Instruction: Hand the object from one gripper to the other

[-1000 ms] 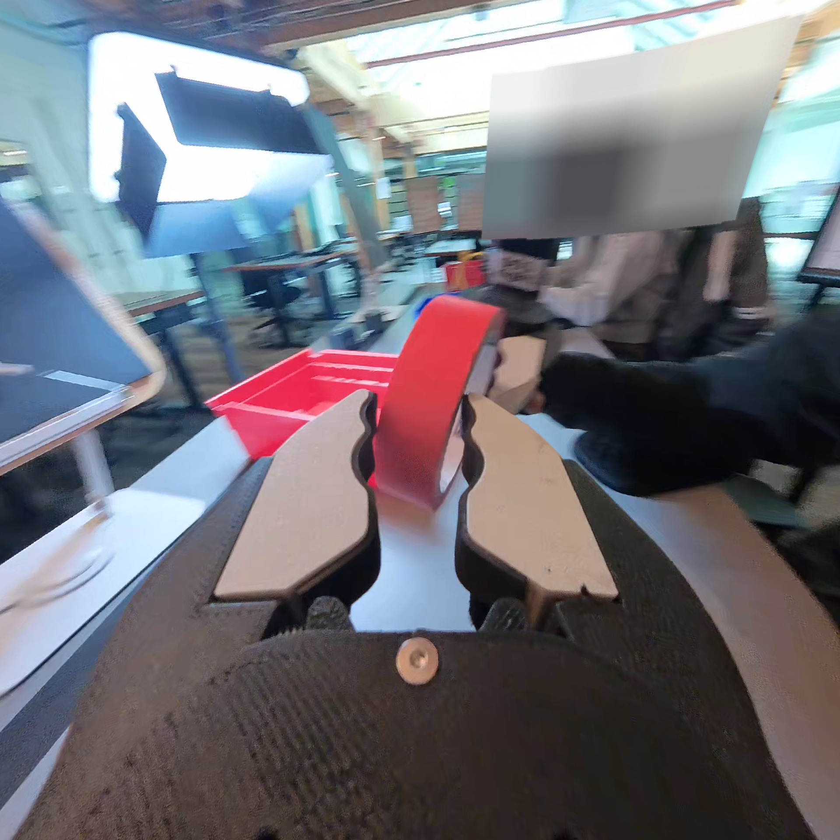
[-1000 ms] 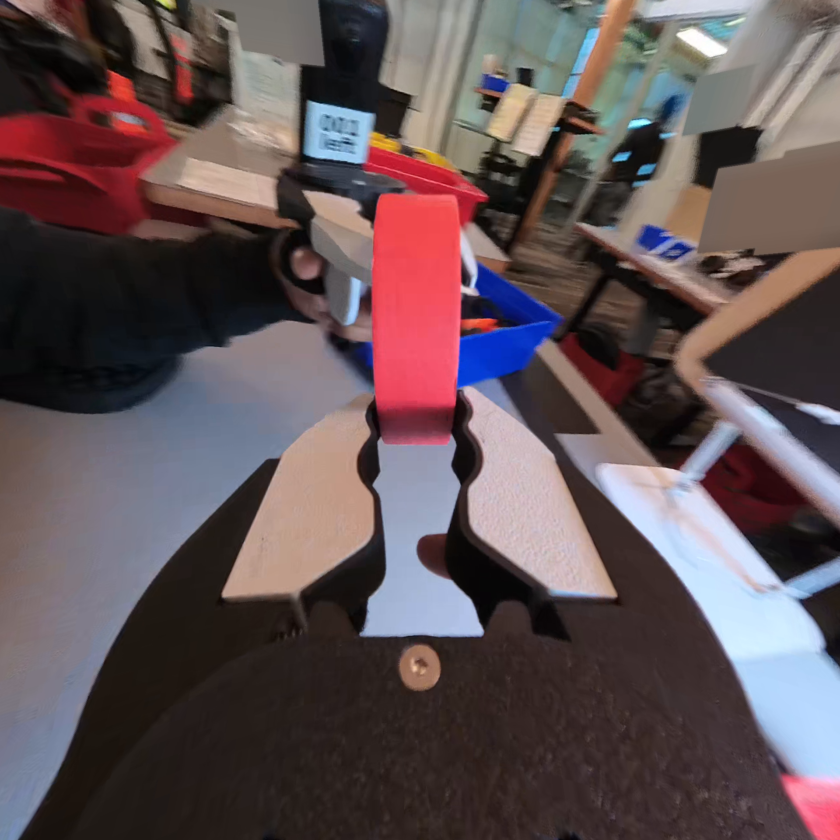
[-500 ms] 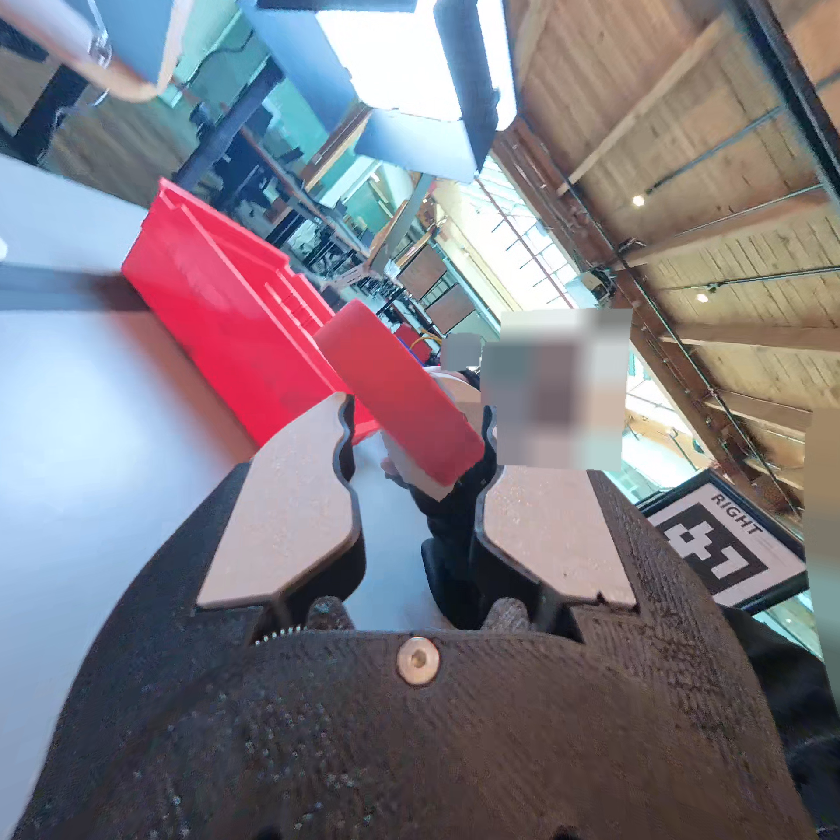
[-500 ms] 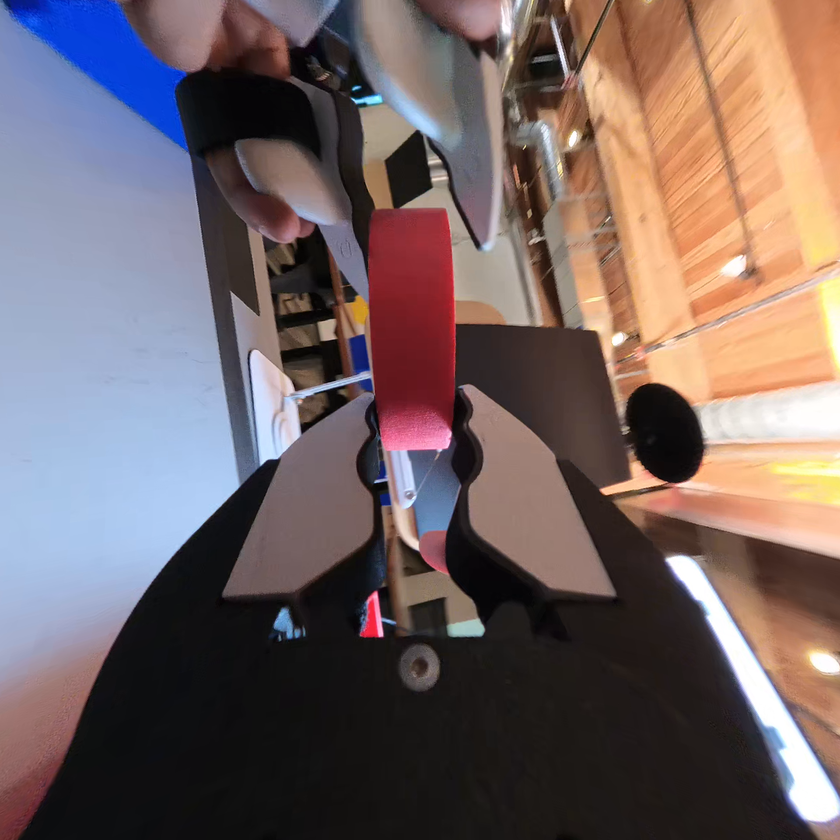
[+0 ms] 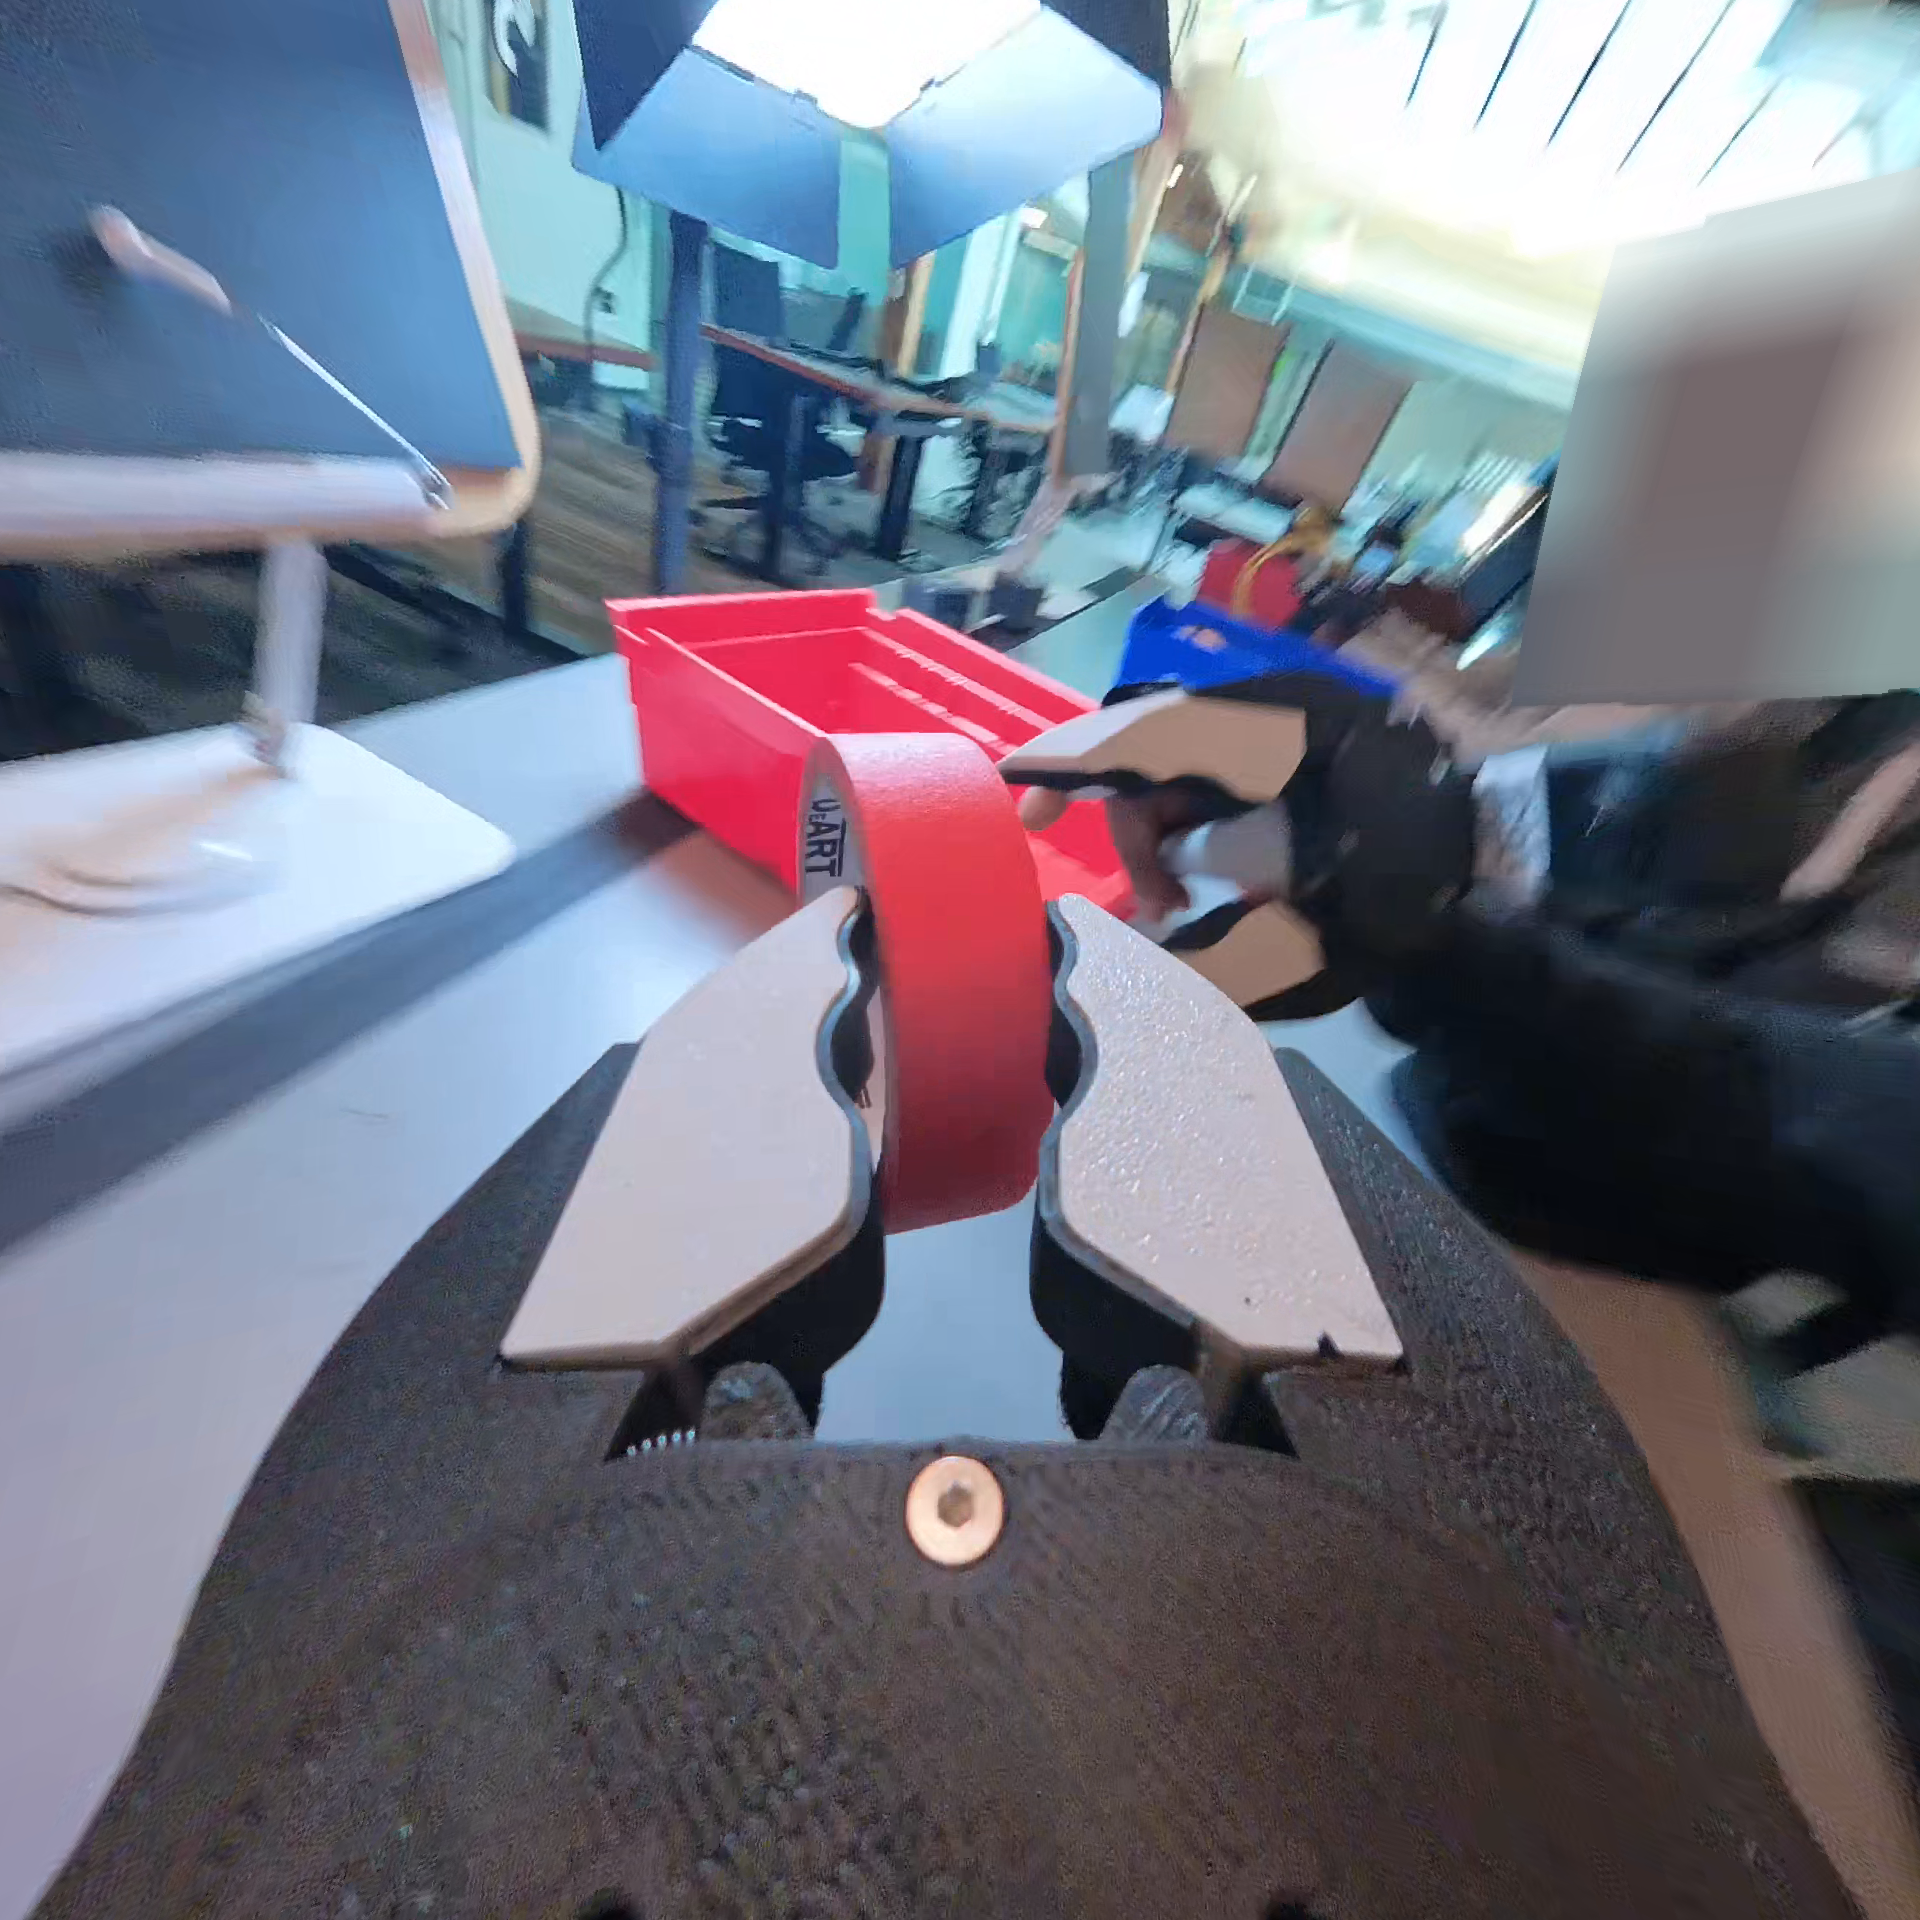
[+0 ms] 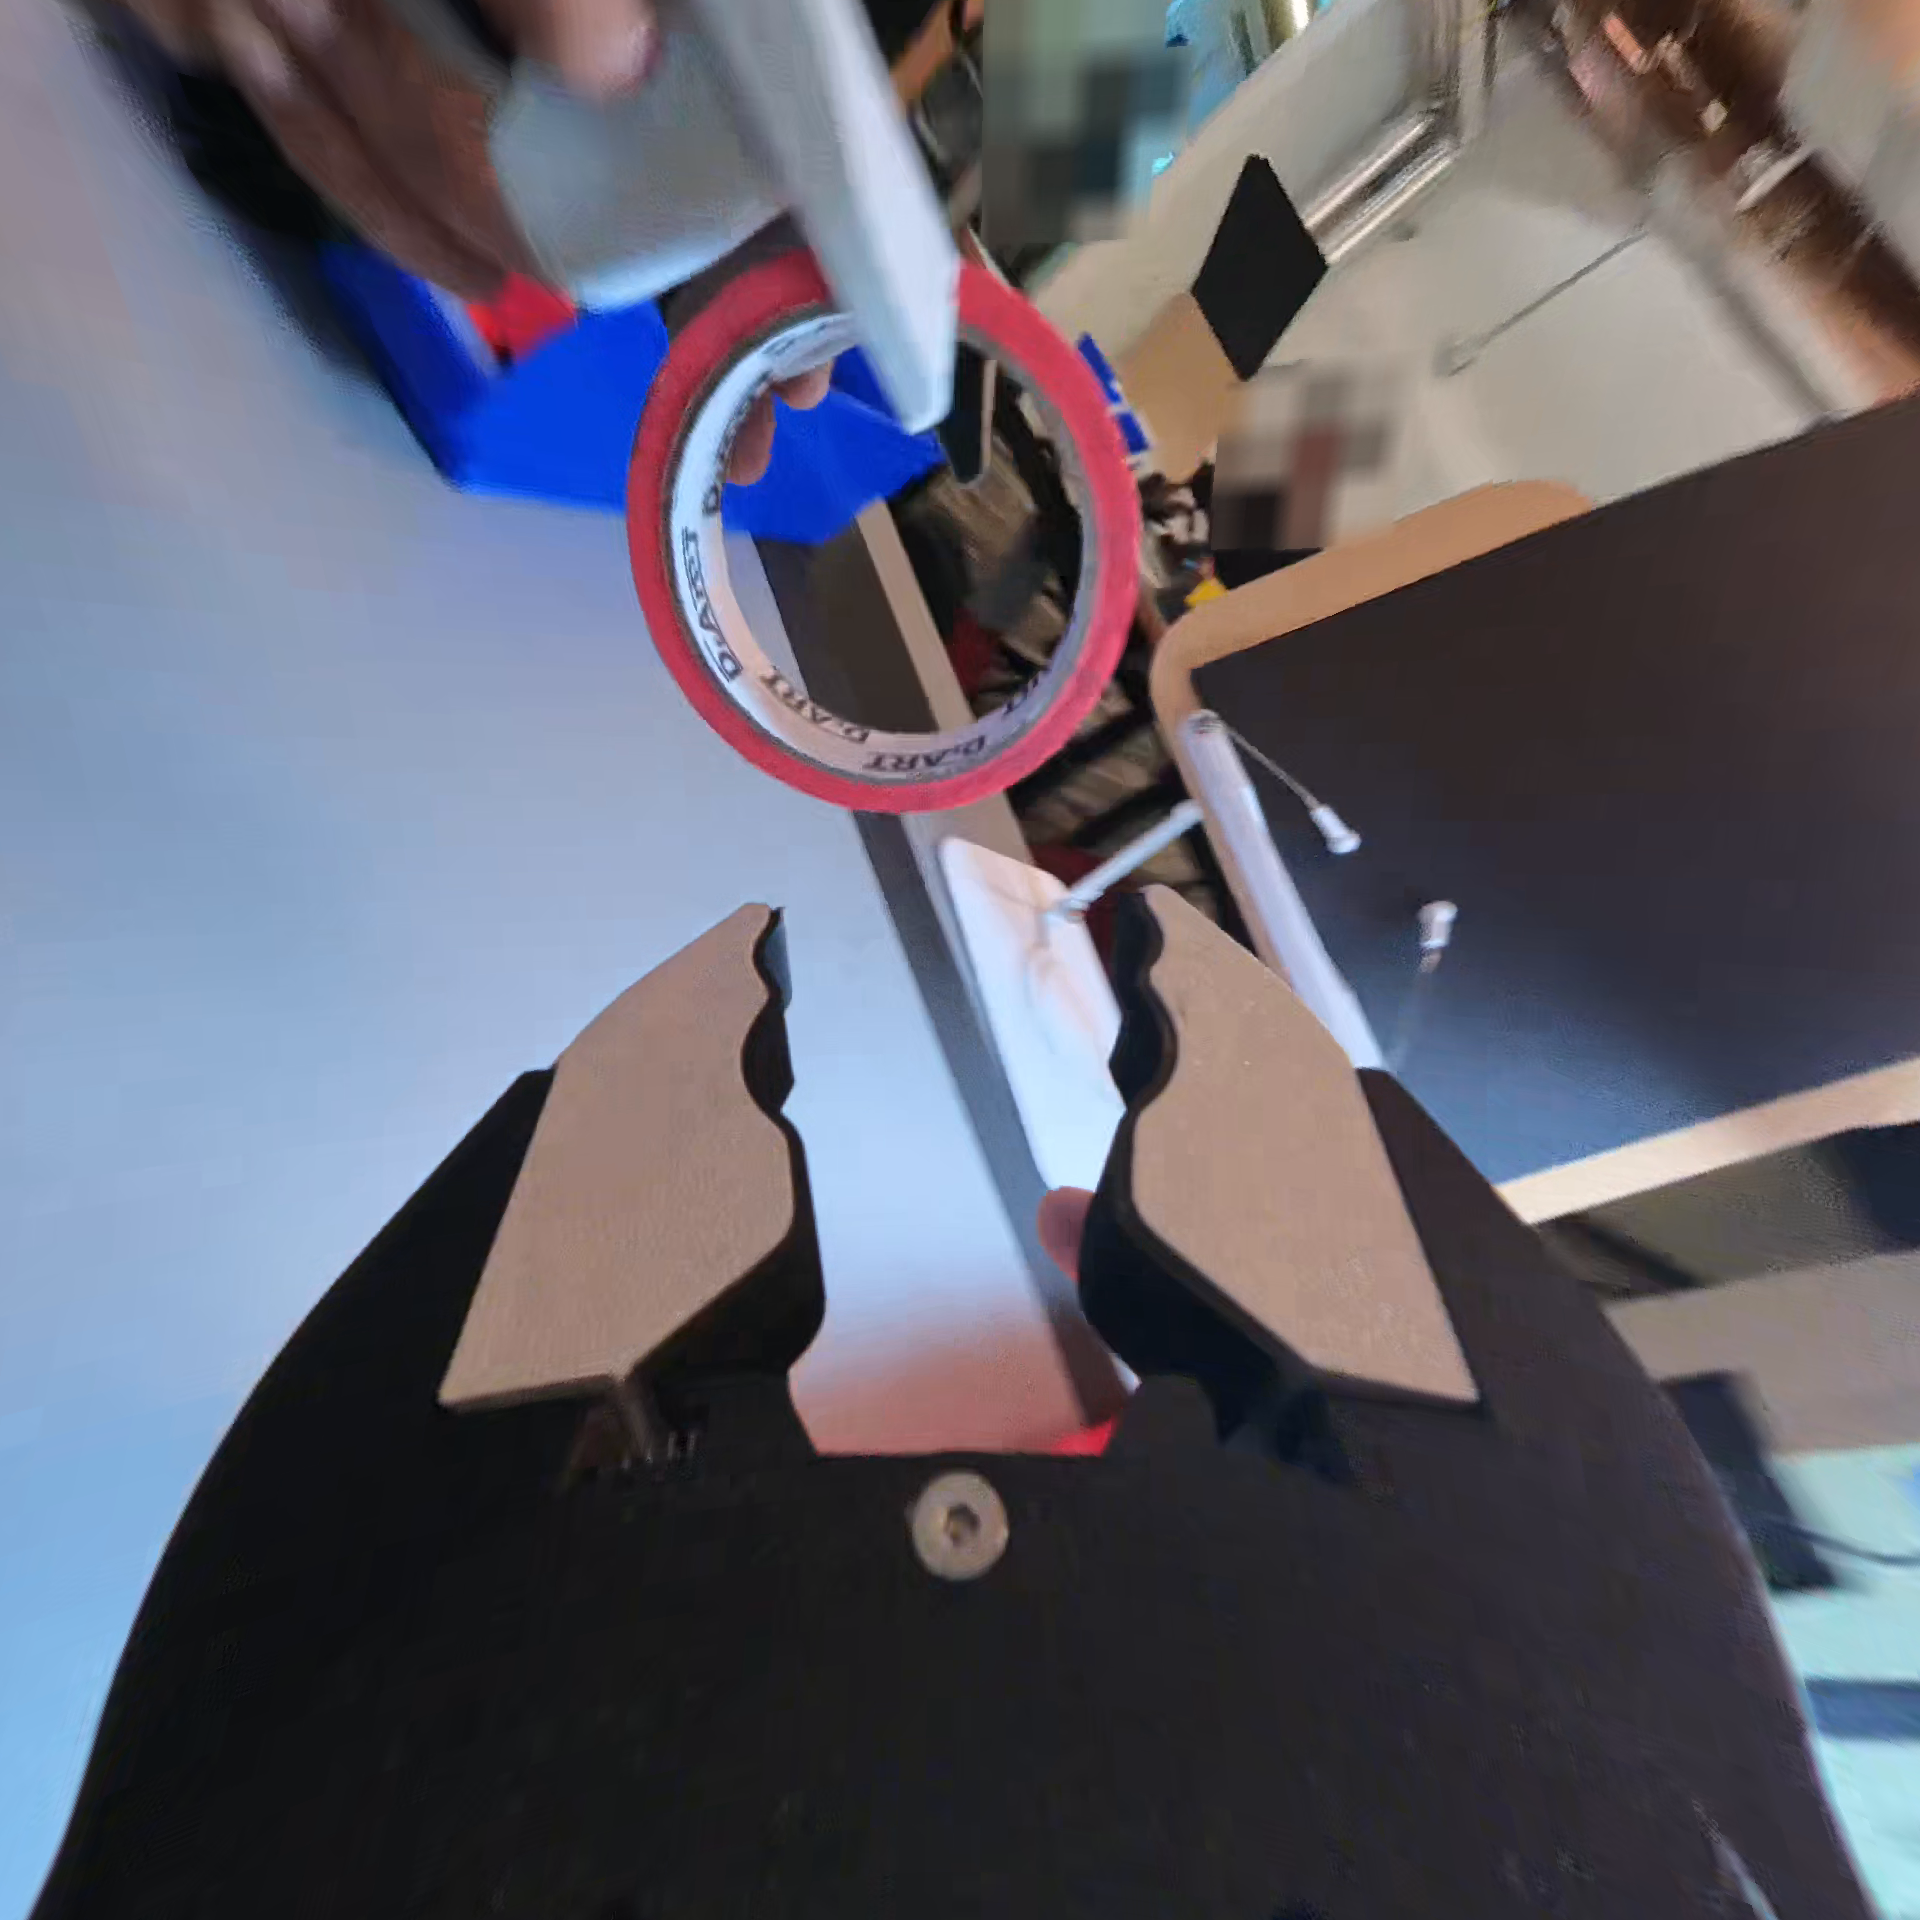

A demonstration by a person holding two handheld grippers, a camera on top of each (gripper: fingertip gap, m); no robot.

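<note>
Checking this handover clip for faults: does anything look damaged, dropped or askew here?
Nothing stands out. The red roll of masking tape sits upright, clamped between the left gripper fingers, intact. The right gripper is open and apart from it. Motion blur hides finer detail.

The only writing in view is on the red tape roll [image 5: 961,987]: black printed capitals run along its white inner core [image 6: 717,644]. In the right wrist view the lettering repeats around the inside of the ring, clearest along its left and near parts. In the left wrist view a short piece of it shows on the core's left edge. Elsewhere nothing is legible; the far background is too blurred.
</note>
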